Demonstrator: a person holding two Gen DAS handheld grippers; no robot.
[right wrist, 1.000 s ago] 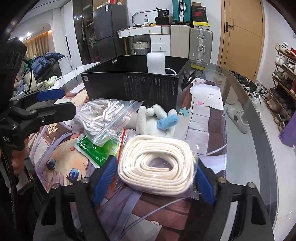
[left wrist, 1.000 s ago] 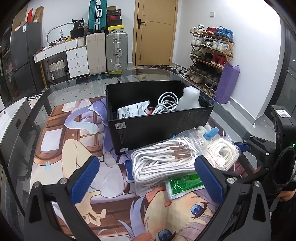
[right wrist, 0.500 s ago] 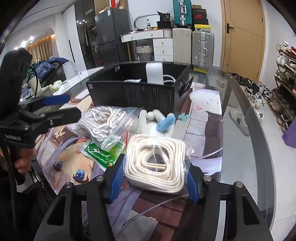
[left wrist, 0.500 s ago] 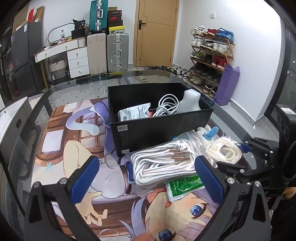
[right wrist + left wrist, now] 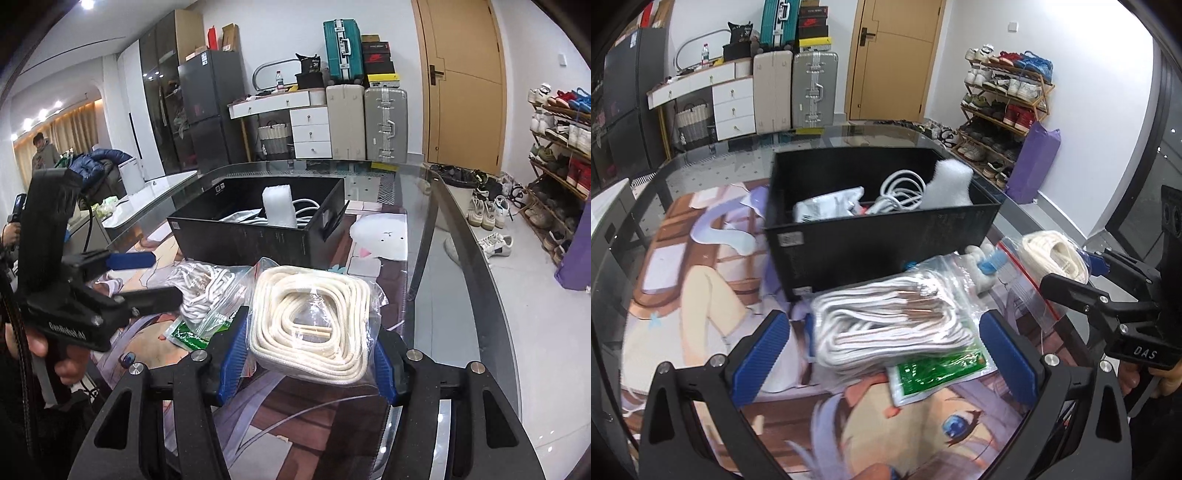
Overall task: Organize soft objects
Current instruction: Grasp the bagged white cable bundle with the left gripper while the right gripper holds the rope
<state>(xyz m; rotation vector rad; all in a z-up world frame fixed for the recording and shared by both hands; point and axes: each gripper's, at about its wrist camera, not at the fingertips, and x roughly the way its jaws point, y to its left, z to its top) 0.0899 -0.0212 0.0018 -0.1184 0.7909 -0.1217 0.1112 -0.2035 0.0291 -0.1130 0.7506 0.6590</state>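
My right gripper point(image 5: 308, 354) is shut on a clear bag of coiled cream rope point(image 5: 314, 325) and holds it lifted above the table; the bag also shows at the right of the left wrist view point(image 5: 1054, 256). My left gripper point(image 5: 886, 350) is open, its blue pads on either side of a bag of white cord point(image 5: 890, 325) lying on the anime mat. A green packet point(image 5: 934, 369) lies under that bag. A white and blue plush toy point(image 5: 988, 262) sits beside the black box point(image 5: 886, 240), which holds a white cable, a foam block and a packet.
The glass table edge point(image 5: 469, 258) curves along the right. Suitcases point(image 5: 384, 122), a white drawer unit and a shoe rack point(image 5: 1004, 110) stand beyond the table. A person stands far left in the right wrist view.
My right gripper closed on the bag of cream rope and lifted it off the mat. The left gripper stayed open and edged closer to the bag of white cord.
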